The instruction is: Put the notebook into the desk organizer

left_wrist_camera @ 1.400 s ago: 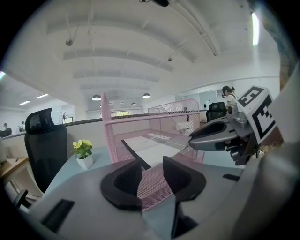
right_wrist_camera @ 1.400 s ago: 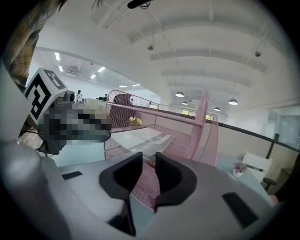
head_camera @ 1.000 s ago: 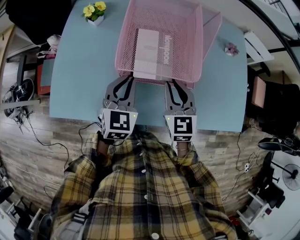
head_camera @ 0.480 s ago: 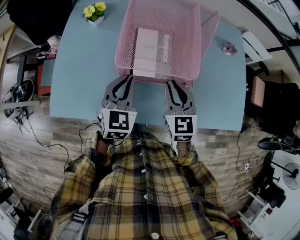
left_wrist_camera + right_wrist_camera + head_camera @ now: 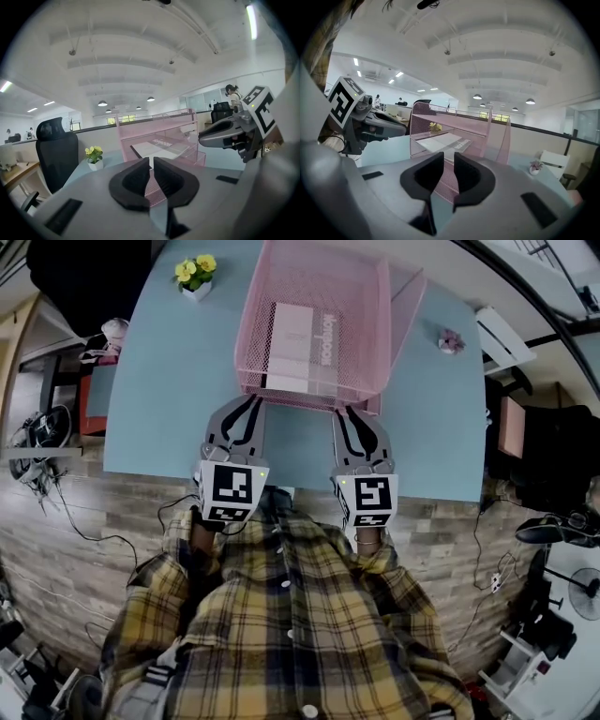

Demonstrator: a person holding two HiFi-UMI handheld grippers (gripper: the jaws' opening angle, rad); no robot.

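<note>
Yellow-and-dark plaid shirt [image 5: 281, 634] is recorded nearest the head camera, filling the lower part of the head view. Just beyond it, two marker cubes are noted side by side, one on each gripper.

The left gripper [image 5: 251, 401] is held at the near edge of the light blue table [image 5: 169, 399]. Its tips are set on the near wall of the pink mesh desk organizer [image 5: 314, 392]. In the left gripper view the jaws are seen pressed almost together, with a strip of pink mesh pinched between the pads. The right gripper [image 5: 344, 411] is held alongside, on the same near wall and a little apart from the left one. In the right gripper view its jaws are closed on pink mesh too, with a slightly wider gap between the pads.

The notebook [image 5: 295, 334] is found lying flat inside the organizer, towards its left side. A pale cover is seen; print is visible along one edge but is not read reliably.

Farther back on the table, a small white pot of yellow flowers [image 5: 195, 273] is placed left of the organizer. A small pink-flowered plant [image 5: 451, 339] is placed to its right, well apart from it. A black office chair [image 5: 56, 150] is seen beyond the table in the left gripper view.
</note>
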